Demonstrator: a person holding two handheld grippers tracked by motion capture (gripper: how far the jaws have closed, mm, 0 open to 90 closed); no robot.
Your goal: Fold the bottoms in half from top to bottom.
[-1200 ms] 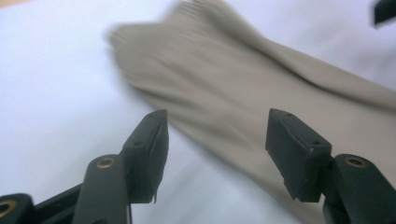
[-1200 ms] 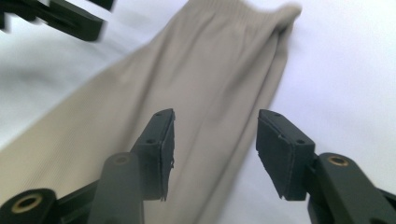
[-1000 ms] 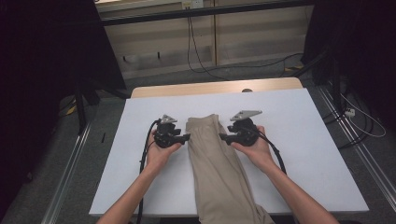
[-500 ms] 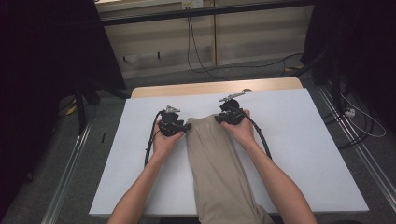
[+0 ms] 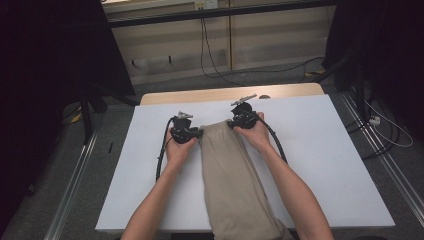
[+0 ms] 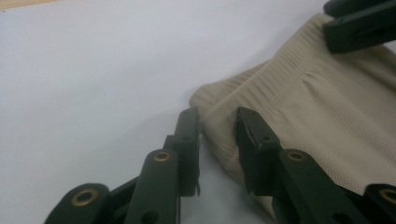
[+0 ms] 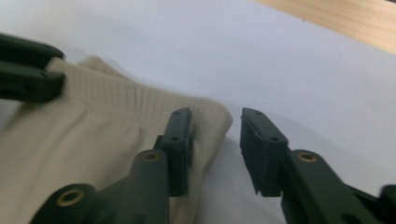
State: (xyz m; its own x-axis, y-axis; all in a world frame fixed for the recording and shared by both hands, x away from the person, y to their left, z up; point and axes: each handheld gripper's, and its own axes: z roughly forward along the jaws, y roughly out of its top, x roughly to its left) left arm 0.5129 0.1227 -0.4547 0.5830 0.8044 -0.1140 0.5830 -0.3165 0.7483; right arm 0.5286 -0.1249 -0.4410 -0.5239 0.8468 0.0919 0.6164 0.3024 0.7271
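Beige folded trousers (image 5: 232, 180) lie lengthwise on the white table cover (image 5: 325, 150), waistband at the far end, legs running off the near edge. My left gripper (image 5: 199, 133) is at the waistband's left corner. In the left gripper view it (image 6: 217, 114) is open, the cloth edge (image 6: 219, 130) lying between its jaws. My right gripper (image 5: 232, 123) is at the right corner. It (image 7: 215, 114) stands open, with the corner of the waistband (image 7: 210, 116) against its left jaw and a gap to the other. Each view shows the other gripper (image 6: 359, 25) (image 7: 28, 74) resting on the waistband.
A strip of bare wooden tabletop (image 5: 225, 95) shows beyond the white cover. Black cables (image 5: 162, 155) trail from the grippers across the cover. On the floor lie more cables (image 5: 385, 130), metal rails (image 5: 70, 195) and dark stands (image 5: 87, 110) on both sides.
Both hands have moved forward along the trousers' sides, from below the waistband to its two far corners. The trousers have hardly shifted.
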